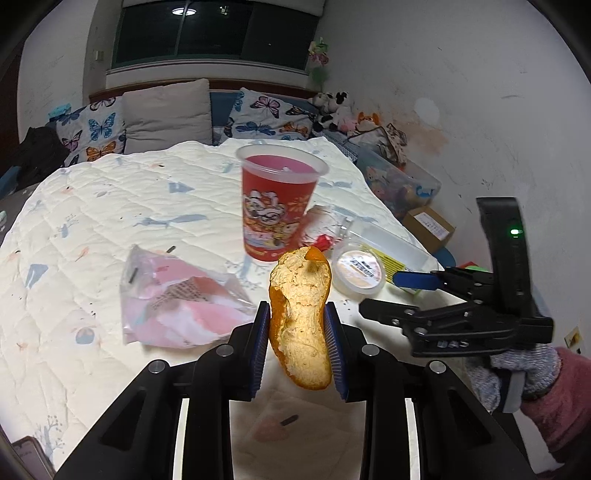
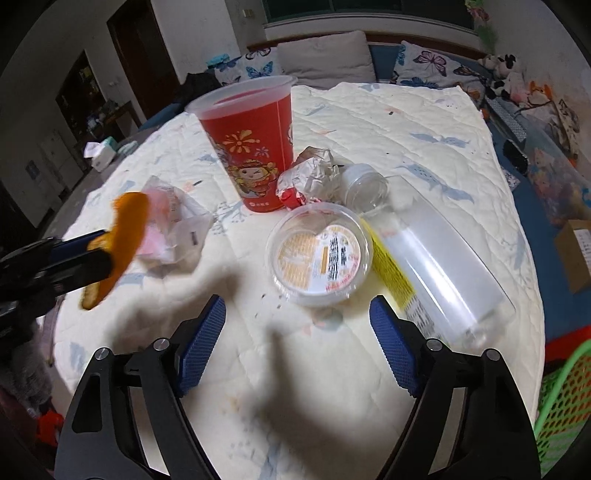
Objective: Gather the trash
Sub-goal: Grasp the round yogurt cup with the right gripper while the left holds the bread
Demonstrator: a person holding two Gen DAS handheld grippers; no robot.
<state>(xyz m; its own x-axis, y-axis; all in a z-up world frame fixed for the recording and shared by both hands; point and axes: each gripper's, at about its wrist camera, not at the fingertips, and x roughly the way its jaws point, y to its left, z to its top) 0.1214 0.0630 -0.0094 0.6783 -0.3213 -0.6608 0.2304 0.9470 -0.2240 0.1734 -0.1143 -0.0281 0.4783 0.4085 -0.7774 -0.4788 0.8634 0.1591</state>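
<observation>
We are pinching a curled orange peel [image 1: 301, 325], pith pale and ragged, in our left gripper [image 1: 297, 332], right gripper [image 2: 297, 345] jaws standing apart and empty above the quilted table [image 2: 369, 122].

A dark window [image 1: 218, 33] reflecting a ceiling lamp sits above butterfly-print cushions [image 1: 92, 129], between scuffed white walls [image 1: 461, 74].

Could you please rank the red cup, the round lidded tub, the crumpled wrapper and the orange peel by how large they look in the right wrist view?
1. red cup
2. round lidded tub
3. crumpled wrapper and orange peel: alike; the peel is blurred, so unranked.
</observation>
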